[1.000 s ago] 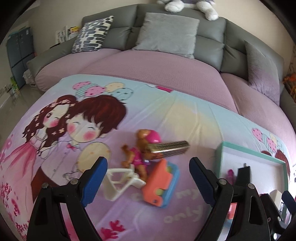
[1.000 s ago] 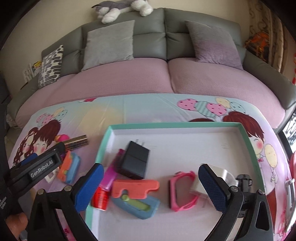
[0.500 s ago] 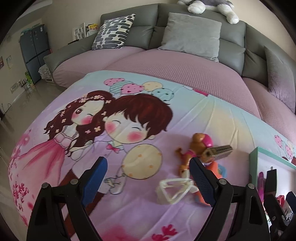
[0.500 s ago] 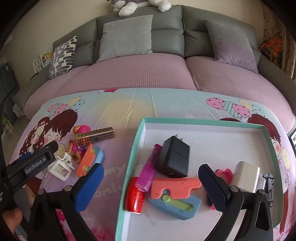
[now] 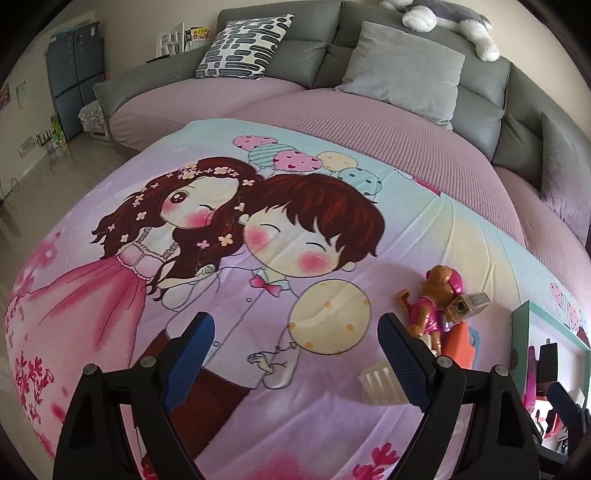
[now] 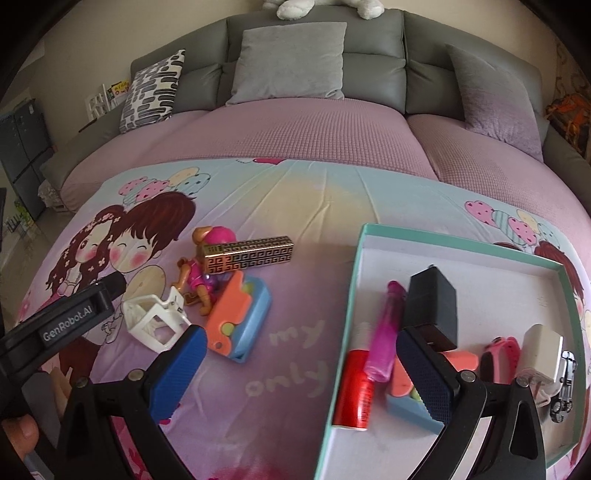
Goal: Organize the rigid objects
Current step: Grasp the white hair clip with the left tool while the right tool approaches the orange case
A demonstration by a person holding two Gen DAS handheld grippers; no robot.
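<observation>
A pink dog figure (image 6: 207,273), a gold-and-black patterned box (image 6: 247,253), an orange-and-blue toy (image 6: 236,321) and a white plastic clip (image 6: 155,319) lie together on the cartoon sheet. A teal-rimmed tray (image 6: 364,236) to their right holds a black charger (image 6: 432,302), a pink tube (image 6: 386,328), a red bottle (image 6: 354,387) and other items. My right gripper (image 6: 299,373) is open and empty, between the pile and the tray's left rim. My left gripper (image 5: 293,352) is open and empty, left of the dog figure (image 5: 434,295).
A grey sofa with cushions (image 6: 288,59) and a pink cover (image 6: 295,129) lies behind the sheet. A plush toy (image 5: 443,22) sits on the sofa back. Floor and a blue cabinet (image 5: 74,74) are at the left.
The left gripper has swung left, away from the toy pile. The right gripper has moved left from over the tray towards the pile. Both stay open.
</observation>
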